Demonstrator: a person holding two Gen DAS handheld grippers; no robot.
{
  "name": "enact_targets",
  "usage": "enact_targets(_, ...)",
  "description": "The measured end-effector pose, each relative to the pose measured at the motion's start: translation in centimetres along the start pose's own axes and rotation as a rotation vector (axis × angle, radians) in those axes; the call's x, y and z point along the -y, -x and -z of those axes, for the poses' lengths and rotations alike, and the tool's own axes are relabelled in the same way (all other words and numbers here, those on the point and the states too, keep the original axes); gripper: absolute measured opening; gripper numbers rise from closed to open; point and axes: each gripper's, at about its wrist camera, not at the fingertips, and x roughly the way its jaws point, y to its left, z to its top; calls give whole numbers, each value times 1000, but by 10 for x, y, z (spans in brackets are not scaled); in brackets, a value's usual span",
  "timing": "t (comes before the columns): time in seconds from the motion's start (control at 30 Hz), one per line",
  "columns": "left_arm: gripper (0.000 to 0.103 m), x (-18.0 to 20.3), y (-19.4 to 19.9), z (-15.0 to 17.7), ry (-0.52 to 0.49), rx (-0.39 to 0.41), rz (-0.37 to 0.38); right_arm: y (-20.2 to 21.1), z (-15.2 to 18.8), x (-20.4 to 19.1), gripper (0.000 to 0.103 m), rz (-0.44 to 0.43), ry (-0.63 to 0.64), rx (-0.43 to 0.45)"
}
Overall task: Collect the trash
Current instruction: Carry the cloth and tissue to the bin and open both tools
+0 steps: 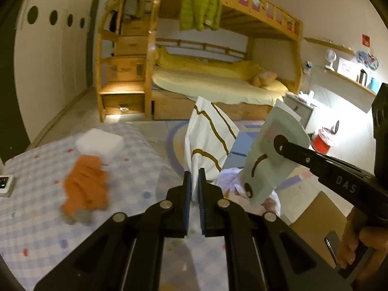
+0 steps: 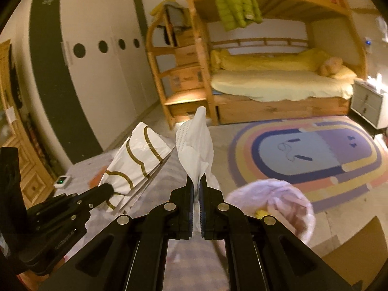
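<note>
Both hand-held grippers are loaded: the left hand-held gripper pinches a gold-striped white wrapper, the right hand-held gripper a thin white paper packet. Pink-lined trash bin sits just right, below. Risk: flimsy sheets slipping, missing its mouth.

Legible: raised letters "DAS" on the black arm of the right tongs, seen in the left wrist view near that frame's right edge. Embossed lettering also present along the body of the left tongs in the right wrist view, too small and blurred to read. Markings on the red wall sign and the white framed card on the shelf not resolvable.
</note>
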Motion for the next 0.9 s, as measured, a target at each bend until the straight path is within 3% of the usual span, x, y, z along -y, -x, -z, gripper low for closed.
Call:
enact_targets(0.27, 4, 41, -49, 0, -42, -79, 86, -9, 13, 59, 4, 81, -63, -59)
enact_targets(0.67, 6, 76, -111, -5, -5, -149, 127, -33, 14, 121, 6, 122, -139, -100)
enact_targets(0.7, 8, 78, -114, -4, -3, -149, 126, -34, 14, 124, 8, 123, -141, -100)
enact_targets(0.77, 29, 80, -117, -4, 0, -152, 123, -40, 15, 132, 9, 124, -149, -111)
enact_targets(0.83, 40, 80, -113, -5, 3, -141, 119, -42, 16, 138, 17, 128, -164, -117)
enact_targets(0.9, 41, 77, -110, -5, -1, -135, 107, -40, 17, 141, 27, 125, -180, -109)
